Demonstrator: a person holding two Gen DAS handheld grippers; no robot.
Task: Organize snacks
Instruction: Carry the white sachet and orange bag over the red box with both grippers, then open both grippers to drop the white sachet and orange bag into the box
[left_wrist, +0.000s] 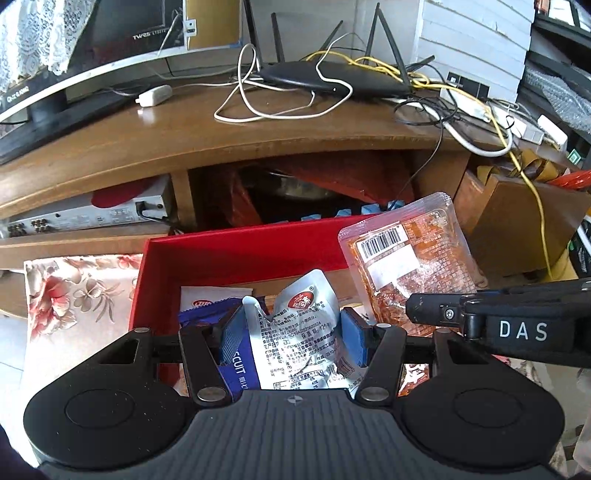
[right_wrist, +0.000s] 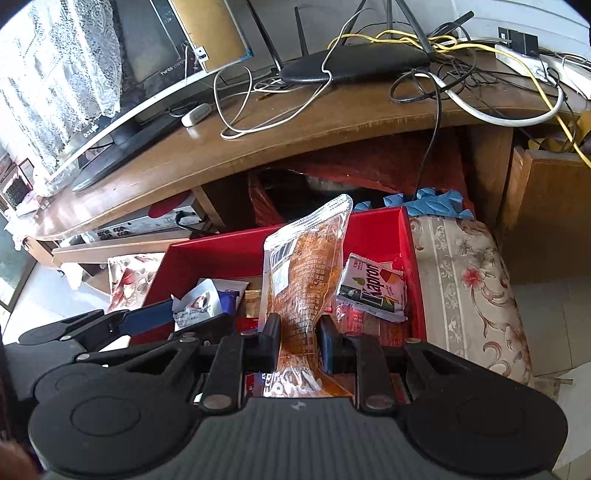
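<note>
A floral-covered seat (right_wrist: 461, 280) carries the red box (right_wrist: 373, 225); behind it, the wooden worktop (right_wrist: 295, 129) bears a router (right_wrist: 354, 62), cables (right_wrist: 236, 125) and a monitor (right_wrist: 122, 140).

Black tongs (left_wrist: 293, 338) with blue pads (left_wrist: 352, 338), lettered "DAS".

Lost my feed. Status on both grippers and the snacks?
Left gripper shut on silver packet. Right gripper shut on clear orange packet. Both over red box. Nothing in the way.
</note>
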